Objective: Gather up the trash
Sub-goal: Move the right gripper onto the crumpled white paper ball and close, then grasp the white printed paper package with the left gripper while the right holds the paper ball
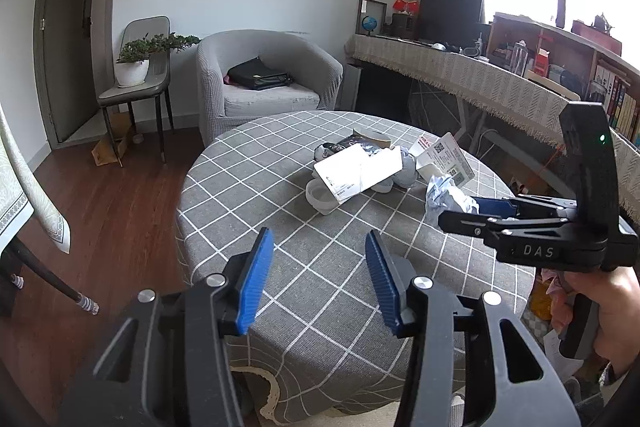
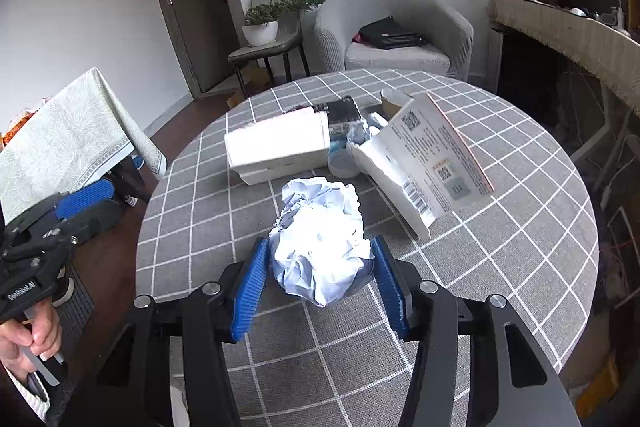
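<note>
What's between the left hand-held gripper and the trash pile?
Only bare checked tablecloth separates the left hand-held gripper, jaws open and empty, from the white foam box. The left wrist view shows it.

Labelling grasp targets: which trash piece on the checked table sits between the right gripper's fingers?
The crumpled white paper ball, flanked by the right gripper; the flat white cardboard boxes lie farther back.

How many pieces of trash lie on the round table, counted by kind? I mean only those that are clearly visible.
Crumpled paper ball: 1
White cardboard boxes, one closed, one torn open with QR codes: 2
Dark printed packet: 1
Small white cup: 1
Total: 5. More small items sit partly hidden behind the boxes; I cannot count them.
</note>
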Demonstrator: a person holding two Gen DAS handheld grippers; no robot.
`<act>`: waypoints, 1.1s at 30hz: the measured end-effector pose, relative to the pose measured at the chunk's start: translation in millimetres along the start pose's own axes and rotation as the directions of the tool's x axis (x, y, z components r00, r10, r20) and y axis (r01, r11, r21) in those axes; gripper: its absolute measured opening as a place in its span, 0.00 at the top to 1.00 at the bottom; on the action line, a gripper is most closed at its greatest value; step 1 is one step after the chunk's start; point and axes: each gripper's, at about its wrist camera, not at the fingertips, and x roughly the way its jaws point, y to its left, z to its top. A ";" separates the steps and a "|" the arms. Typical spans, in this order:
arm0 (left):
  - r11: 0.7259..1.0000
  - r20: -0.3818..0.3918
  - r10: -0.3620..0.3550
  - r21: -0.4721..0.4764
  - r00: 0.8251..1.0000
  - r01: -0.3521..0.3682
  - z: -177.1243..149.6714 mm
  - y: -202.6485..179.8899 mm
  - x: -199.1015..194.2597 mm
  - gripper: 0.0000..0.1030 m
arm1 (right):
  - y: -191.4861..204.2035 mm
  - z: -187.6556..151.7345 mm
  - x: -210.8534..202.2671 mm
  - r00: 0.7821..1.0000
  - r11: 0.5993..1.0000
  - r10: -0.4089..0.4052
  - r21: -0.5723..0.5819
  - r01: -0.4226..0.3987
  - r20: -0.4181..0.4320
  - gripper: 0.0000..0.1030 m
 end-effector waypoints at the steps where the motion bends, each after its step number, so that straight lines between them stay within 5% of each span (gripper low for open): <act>1: 1.000 -0.003 -0.004 0.003 1.000 0.004 0.4 -1.4 1.4 0.54 | 0.2 3.0 -4.3 1.000 1.000 0.006 -0.002 -0.006 0.014 0.48; 13: 1.000 -0.031 -0.022 -0.005 0.999 0.022 10.3 -13.9 35.0 0.56 | -16.8 17.1 -17.5 0.998 0.999 0.040 0.010 -0.041 0.055 0.48; 33: 0.971 -0.031 -0.139 -0.199 0.990 0.130 29.8 -6.6 81.6 0.68 | -34.8 17.0 -11.6 0.996 0.997 0.070 0.010 -0.071 0.049 0.48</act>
